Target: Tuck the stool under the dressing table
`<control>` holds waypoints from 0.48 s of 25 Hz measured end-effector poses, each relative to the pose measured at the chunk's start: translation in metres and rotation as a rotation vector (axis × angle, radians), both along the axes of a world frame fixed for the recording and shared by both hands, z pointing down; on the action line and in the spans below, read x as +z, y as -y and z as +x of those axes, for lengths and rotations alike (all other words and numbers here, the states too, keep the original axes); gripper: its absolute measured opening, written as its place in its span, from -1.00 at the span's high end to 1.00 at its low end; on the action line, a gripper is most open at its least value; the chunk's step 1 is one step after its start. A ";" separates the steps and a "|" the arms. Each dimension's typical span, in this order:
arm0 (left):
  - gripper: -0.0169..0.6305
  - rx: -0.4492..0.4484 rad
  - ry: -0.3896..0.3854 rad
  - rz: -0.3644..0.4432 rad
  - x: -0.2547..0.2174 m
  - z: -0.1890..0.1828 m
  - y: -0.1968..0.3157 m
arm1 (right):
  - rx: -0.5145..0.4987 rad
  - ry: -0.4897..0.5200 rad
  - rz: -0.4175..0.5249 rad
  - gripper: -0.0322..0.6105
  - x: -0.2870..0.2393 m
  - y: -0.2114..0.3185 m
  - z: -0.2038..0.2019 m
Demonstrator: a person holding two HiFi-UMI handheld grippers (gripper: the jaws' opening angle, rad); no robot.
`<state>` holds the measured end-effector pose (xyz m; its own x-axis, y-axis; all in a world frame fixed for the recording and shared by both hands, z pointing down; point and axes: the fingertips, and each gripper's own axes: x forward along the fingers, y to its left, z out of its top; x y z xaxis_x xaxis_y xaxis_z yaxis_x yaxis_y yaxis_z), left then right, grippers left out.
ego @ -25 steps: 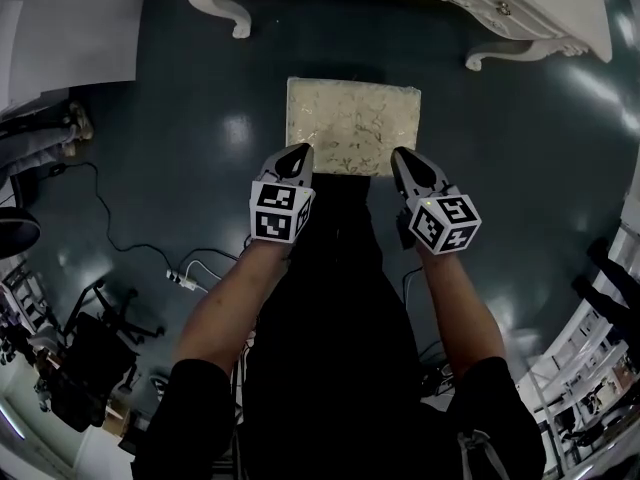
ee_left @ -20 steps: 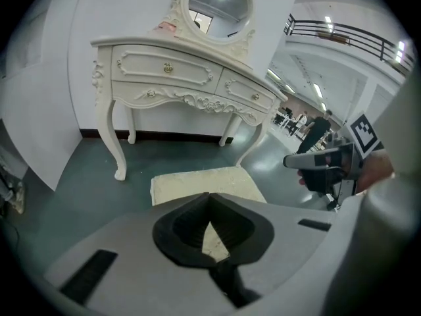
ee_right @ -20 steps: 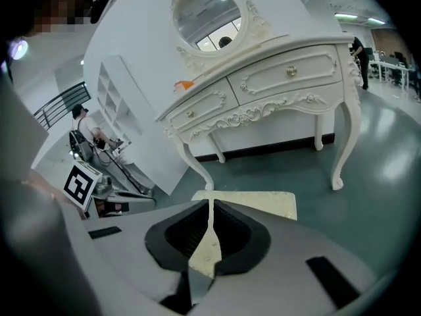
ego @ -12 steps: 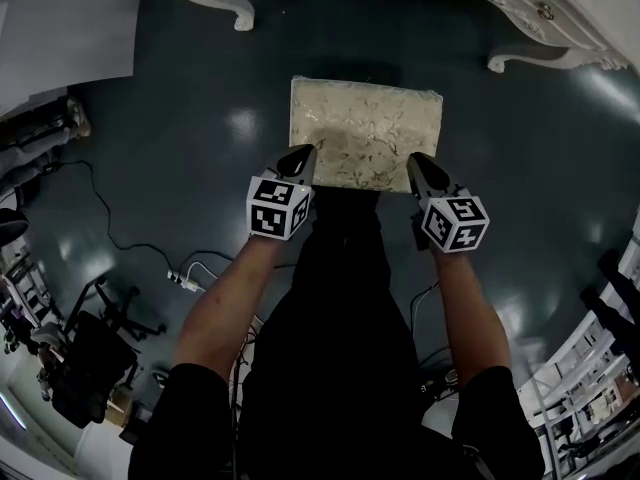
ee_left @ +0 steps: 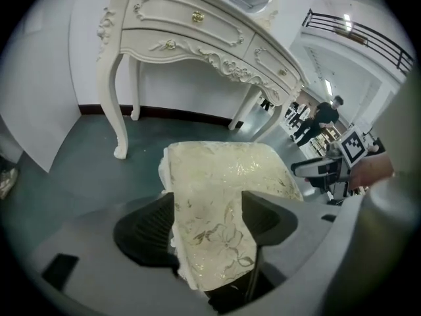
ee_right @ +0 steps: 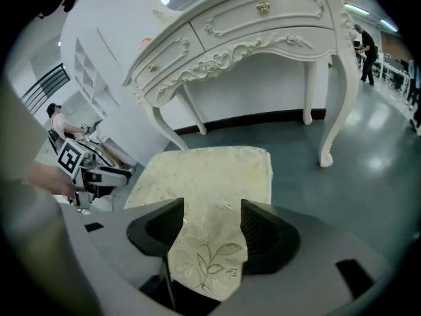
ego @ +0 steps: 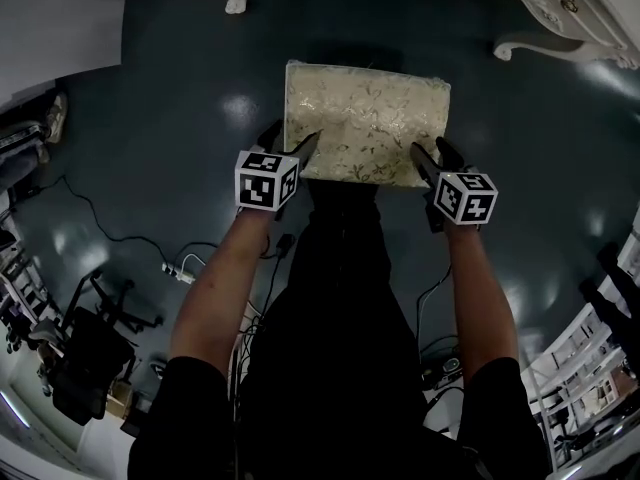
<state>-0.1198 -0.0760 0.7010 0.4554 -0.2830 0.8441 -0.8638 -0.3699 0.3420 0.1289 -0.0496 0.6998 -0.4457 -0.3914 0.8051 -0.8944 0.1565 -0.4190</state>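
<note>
Your left gripper (ego: 290, 140) and right gripper (ego: 433, 155) have both just been opening their jaws. Each now stands partly wide astride a near corner of the stool (ego: 366, 123), cream floral fabric between the pads, no clear squeeze. The stool stands on the dark floor (ego: 180, 118), just short of the dressing table (ee_left: 197, 35), facing the gap between its legs.

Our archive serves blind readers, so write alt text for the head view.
From above, a person's left hand-held gripper and right hand-held gripper, their jaws having just been opening, each straddle a near corner of a cream floral stool. It stands on a dark floor, in front of the white dressing table at the top edge.
</note>
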 end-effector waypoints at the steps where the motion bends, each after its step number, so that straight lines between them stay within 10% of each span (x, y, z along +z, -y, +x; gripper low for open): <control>1: -0.06 0.000 0.002 -0.014 0.004 -0.003 0.000 | 0.002 -0.010 -0.015 0.07 0.006 -0.001 0.005; 12: -0.46 0.048 0.001 -0.180 0.041 -0.012 -0.016 | 0.007 -0.018 -0.131 -0.39 0.038 -0.011 0.023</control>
